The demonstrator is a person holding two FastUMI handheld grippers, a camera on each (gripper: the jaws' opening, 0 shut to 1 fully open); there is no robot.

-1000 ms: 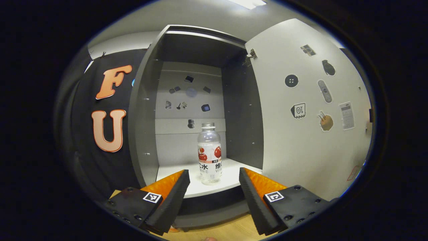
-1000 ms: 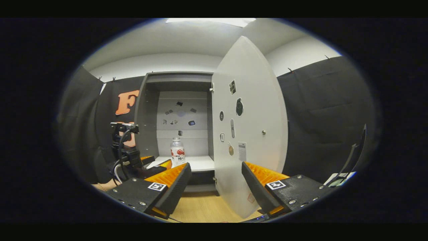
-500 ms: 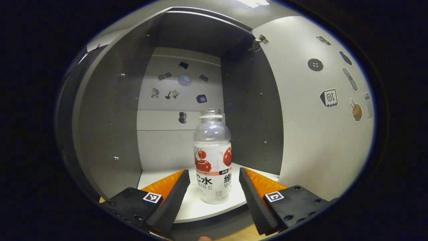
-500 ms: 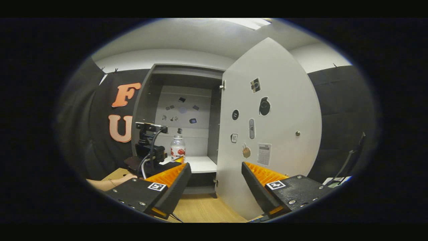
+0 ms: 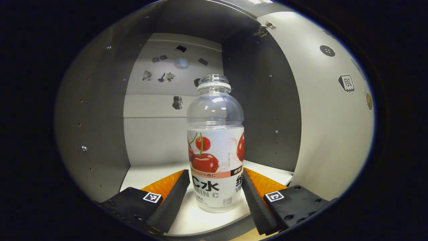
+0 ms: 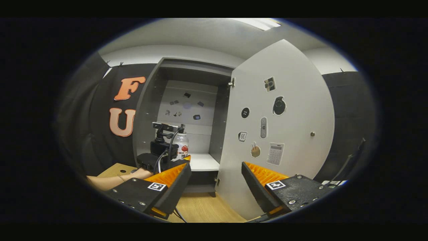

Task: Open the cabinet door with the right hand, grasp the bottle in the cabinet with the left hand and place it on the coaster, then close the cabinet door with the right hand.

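Observation:
A clear bottle [image 5: 215, 144] with a cherry label and no cap stands upright on the white shelf [image 5: 150, 174] inside the open grey cabinet. My left gripper [image 5: 215, 174] is open, with one finger on each side of the bottle's lower body, very close to the label. In the right gripper view the left gripper [image 6: 164, 150] reaches into the cabinet [image 6: 150, 110] and partly covers the bottle [image 6: 183, 145]. My right gripper [image 6: 215, 177] is open with nothing between its fingers, back from the cabinet and facing the edge of the open door [image 6: 284, 127].
The door [image 5: 334, 134] swings out on the right, with stickers on its inner face and a small knob [image 6: 312, 134]. Grey side walls stand close on both sides of the bottle. A person's forearm [image 6: 113, 180] lies over the wooden table [image 6: 204, 207] at the left.
My left gripper has pushed forward into the cabinet until the bottle stands between its fingers. The right gripper has shifted slightly, so the door's inner face shows more.

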